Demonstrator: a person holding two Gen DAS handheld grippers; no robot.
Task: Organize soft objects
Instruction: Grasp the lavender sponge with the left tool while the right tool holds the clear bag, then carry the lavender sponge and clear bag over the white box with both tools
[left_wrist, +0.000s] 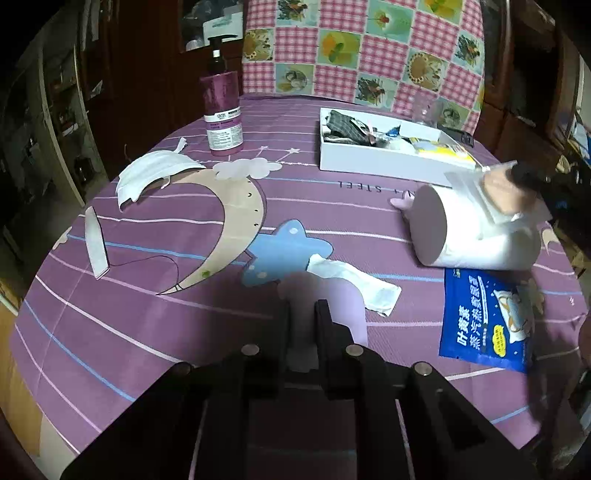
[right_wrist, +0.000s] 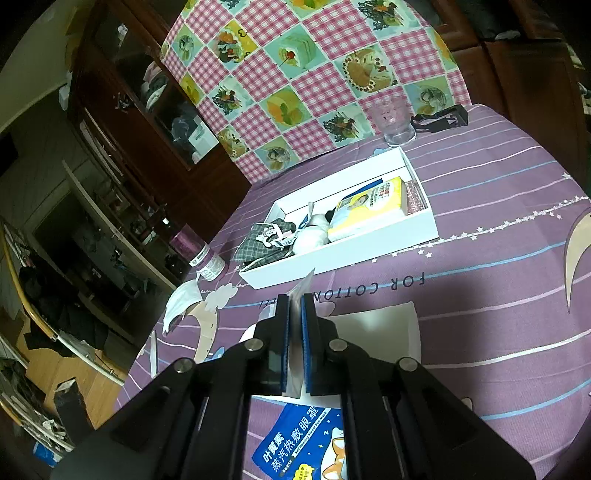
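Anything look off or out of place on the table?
Yes. The white roll lies tipped on its side rather than upright. A face mask sits crumpled near the purple pump bottle, and a blue eye-mask packet and white pad lie loose outside the white tray.

On the desk (left_wrist: 147, 332), a pump bottle (left_wrist: 221, 110) stands far left, a face mask (left_wrist: 151, 173) nearer beside it. The open box (left_wrist: 376, 162) sits far right — clothes and packets in it. A paper roll (left_wrist: 476, 229) lies right, an eye-mask packet (left_wrist: 484, 317) just nearer — a flat pad (left_wrist: 354, 288) near centre.
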